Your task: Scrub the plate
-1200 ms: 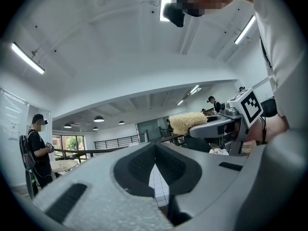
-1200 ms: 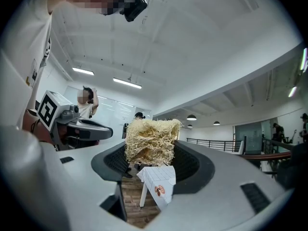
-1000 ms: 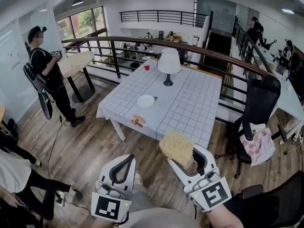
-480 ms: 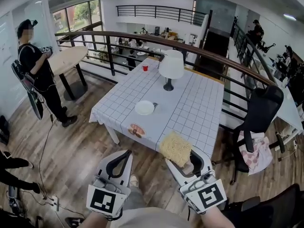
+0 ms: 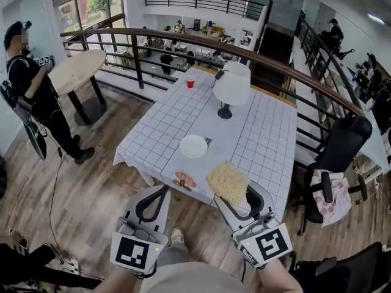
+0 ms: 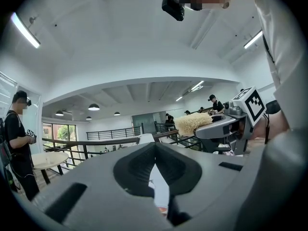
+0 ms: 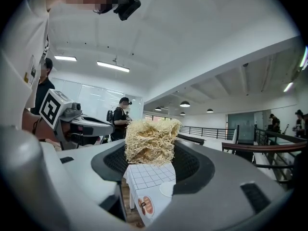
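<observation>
A white plate (image 5: 193, 146) lies near the front of the table with the white grid cloth (image 5: 159, 127), and shows small in the right gripper view (image 7: 167, 189). My right gripper (image 5: 233, 193) (image 7: 149, 159) is shut on a straw-coloured loofah scrubber (image 5: 227, 182) (image 7: 149, 140), held in the air short of the table's near edge. My left gripper (image 5: 160, 191) (image 6: 155, 148) hangs beside it, shut on nothing, jaw tips touching. Both grippers are well short of the plate.
A small dish with a brown-orange pattern (image 5: 185, 180) sits at the table's near edge. A white lamp (image 5: 232, 84) and a red cup (image 5: 190, 83) stand farther back. A black office chair (image 5: 342, 145) stands right, with a railing (image 5: 275, 63) behind. A person (image 5: 27, 84) stands at left.
The table has come closer and now lies just ahead of both grippers. The grippers keep their pose, and the scrubber stays in the right one.
</observation>
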Demonstrator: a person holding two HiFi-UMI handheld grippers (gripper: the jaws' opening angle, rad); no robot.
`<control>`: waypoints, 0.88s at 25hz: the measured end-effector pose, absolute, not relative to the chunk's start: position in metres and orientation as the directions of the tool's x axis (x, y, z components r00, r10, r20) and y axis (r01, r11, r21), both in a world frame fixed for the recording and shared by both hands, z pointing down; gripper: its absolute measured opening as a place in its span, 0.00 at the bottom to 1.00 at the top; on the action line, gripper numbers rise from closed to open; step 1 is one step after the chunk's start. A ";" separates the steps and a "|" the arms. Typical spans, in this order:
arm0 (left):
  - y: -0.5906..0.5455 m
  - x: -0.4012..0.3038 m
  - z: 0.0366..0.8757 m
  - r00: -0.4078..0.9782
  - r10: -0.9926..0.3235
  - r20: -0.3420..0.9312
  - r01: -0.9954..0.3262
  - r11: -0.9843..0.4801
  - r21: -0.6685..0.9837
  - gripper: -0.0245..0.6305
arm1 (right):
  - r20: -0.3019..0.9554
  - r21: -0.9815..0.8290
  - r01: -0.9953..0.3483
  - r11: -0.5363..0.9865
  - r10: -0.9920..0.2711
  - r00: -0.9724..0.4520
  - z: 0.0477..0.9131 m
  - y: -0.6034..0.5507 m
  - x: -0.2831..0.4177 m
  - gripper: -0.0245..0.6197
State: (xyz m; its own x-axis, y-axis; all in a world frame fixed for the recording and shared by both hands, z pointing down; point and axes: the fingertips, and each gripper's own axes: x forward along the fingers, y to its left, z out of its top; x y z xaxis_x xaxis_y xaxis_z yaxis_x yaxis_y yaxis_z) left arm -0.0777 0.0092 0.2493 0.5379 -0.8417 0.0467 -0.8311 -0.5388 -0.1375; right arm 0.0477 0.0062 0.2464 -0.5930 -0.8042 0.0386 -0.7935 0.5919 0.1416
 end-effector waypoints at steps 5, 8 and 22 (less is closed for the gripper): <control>-0.043 -0.106 0.250 0.552 -0.832 0.046 -0.826 -0.554 -0.105 0.06 | 0.069 0.162 -0.799 0.580 -0.814 -0.577 0.244 -0.045 0.020 0.43; -0.070 -0.120 0.250 0.562 -0.826 0.046 -0.819 -0.563 -0.107 0.06 | 0.075 0.182 -0.803 0.567 -0.823 -0.563 0.240 -0.073 0.005 0.43; -0.134 -0.108 0.253 0.546 -0.836 0.057 -0.830 -0.549 -0.103 0.06 | 0.087 0.160 -0.791 0.590 -0.807 -0.584 0.249 -0.141 0.012 0.43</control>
State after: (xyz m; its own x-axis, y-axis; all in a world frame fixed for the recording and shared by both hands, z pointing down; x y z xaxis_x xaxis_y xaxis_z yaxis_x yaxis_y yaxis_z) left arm -0.1075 -0.1336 0.2529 0.5459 -0.8360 0.0567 -0.8296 -0.5487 -0.1030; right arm 0.0118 -0.1406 0.2490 -0.5843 -0.8069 0.0865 -0.7913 0.5902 0.1599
